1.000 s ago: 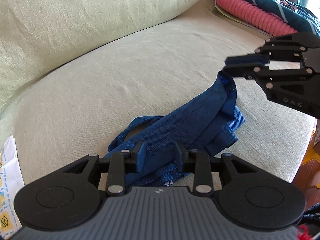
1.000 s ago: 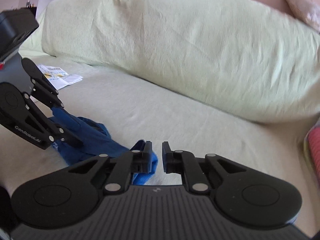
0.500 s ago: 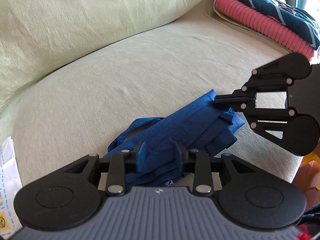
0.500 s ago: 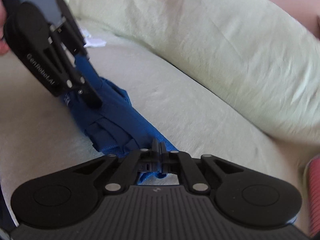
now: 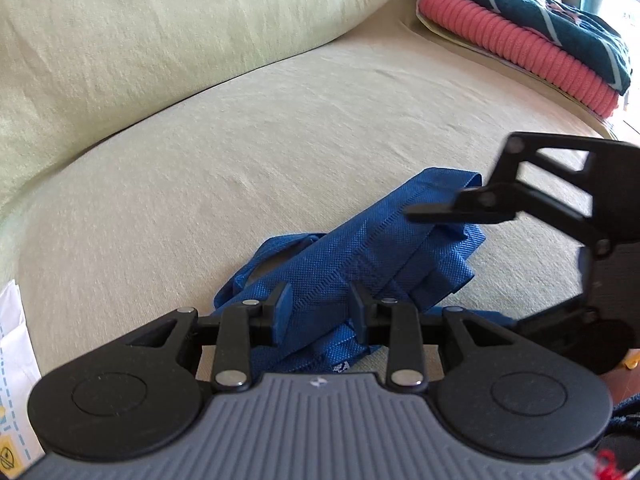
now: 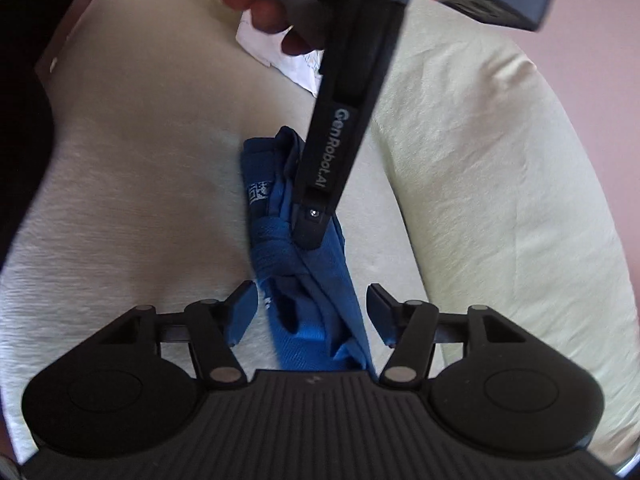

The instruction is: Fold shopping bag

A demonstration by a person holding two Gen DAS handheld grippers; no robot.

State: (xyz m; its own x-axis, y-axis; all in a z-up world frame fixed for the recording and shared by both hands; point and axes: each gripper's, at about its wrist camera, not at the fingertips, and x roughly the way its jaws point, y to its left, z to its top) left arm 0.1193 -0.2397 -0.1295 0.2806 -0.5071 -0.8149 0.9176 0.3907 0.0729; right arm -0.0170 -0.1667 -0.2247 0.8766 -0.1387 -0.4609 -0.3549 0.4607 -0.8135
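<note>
Woven matt blue cloth bag (image 5: 360,248), matt black plastic tongs (image 5: 320,308), rough cloth sofa (image 5: 240,152)

The left gripper (image 6: 310,236) is covering part of the blue shopping bag (image 6: 316,300) in the right wrist view, so its grip is staying unclear (the white print (image 6: 258,192) is blurring too). Picture edges are cutting off the paper (image 5: 12,380) and folded towels (image 5: 520,36).

I face a pale green sofa seat (image 5: 280,128) with its back cushion (image 5: 160,20), folded towels (image 5: 520,40) stacked at the far end, in daylight.
</note>
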